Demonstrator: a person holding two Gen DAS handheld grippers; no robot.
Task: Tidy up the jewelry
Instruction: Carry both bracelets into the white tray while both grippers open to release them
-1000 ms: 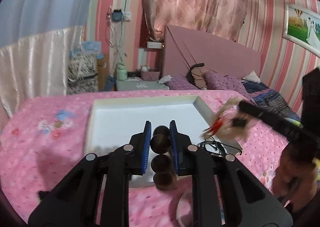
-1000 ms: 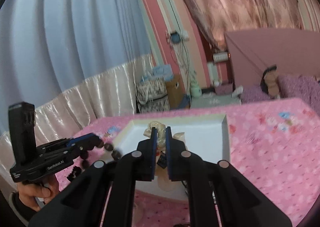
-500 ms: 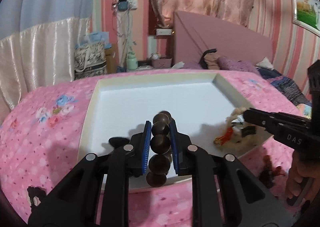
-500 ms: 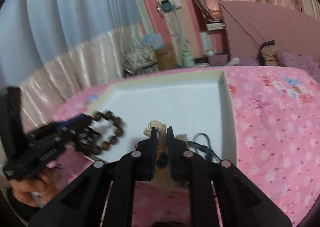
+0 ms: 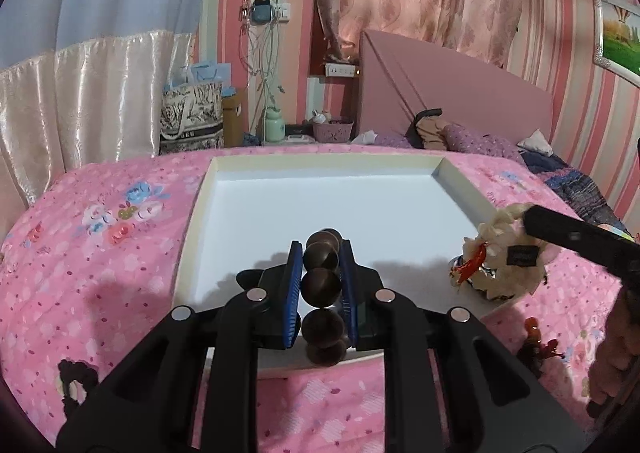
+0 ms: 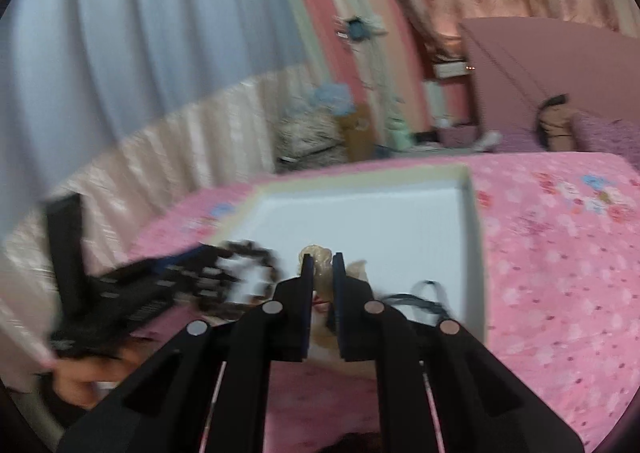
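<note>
A shallow white tray (image 5: 460, 181) lies on the pink bedspread. My left gripper (image 5: 320, 257) is shut on a bracelet of large dark brown beads (image 5: 321, 285), held over the tray's near edge. My right gripper (image 6: 320, 267) is shut on a cream bead bracelet (image 6: 316, 253) with a red tassel and a black tag, over the tray's near right corner. That bracelet also shows in the left wrist view (image 5: 500, 269), under the right gripper's black arm (image 5: 580, 237). In the blurred right wrist view the left gripper (image 6: 132, 293) and its dark beads (image 6: 248, 253) sit at the left.
A dark red beaded piece (image 5: 536, 341) lies on the bedspread right of the tray. A thin black cord (image 6: 424, 297) lies in the tray's right part. A small dark ornament (image 5: 76, 373) lies on the bedspread at the left. Pillows and a headboard stand behind.
Both grippers have risen a little and pulled back toward the tray's near edge, each still holding its bracelet. The right wrist view is now motion-blurred.
</note>
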